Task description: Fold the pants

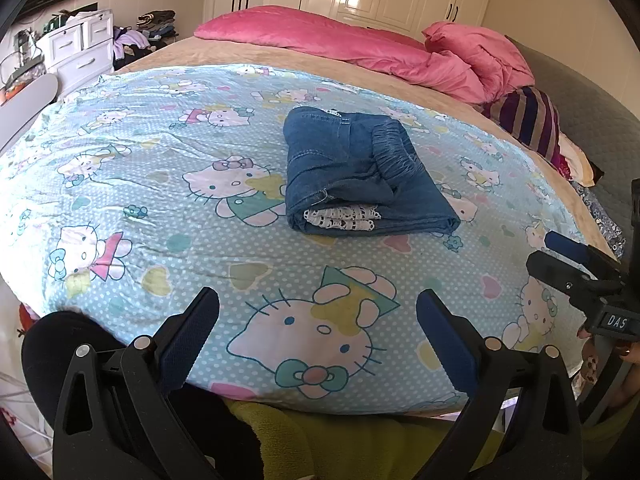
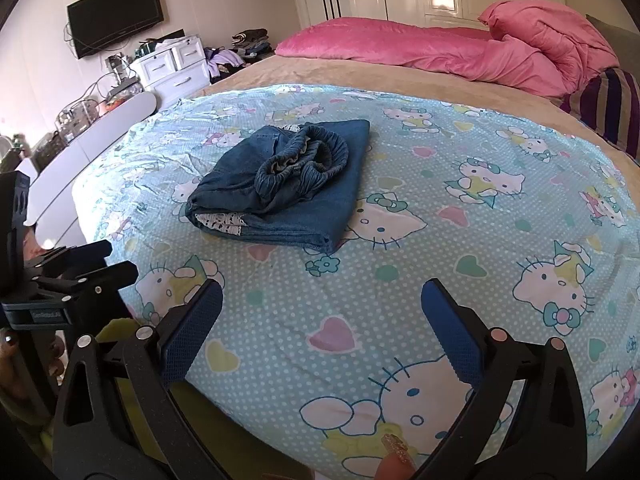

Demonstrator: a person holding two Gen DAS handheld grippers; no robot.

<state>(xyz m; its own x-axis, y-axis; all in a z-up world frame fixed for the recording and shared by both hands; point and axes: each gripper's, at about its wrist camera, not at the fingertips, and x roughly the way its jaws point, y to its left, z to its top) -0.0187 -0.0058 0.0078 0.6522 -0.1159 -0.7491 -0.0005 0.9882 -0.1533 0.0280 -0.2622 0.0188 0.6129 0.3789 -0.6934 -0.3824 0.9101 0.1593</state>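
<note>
The blue denim pants [image 1: 360, 176] lie folded into a compact bundle on the light blue cartoon-cat sheet [image 1: 168, 200], with the elastic waistband on top and white lace trim at the near edge. They also show in the right wrist view [image 2: 288, 192]. My left gripper [image 1: 318, 308] is open and empty, held back near the bed's front edge, well short of the pants. My right gripper [image 2: 322, 300] is open and empty too, also near the front edge. The right gripper shows at the right in the left wrist view [image 1: 560, 256].
A pink duvet [image 1: 360, 44] and pillows lie at the far end of the bed. A striped cushion [image 1: 528, 124] sits at the right. White drawers [image 2: 176, 64], a wall TV [image 2: 116, 16] and cluttered shelves stand on the left. Wardrobes line the back wall.
</note>
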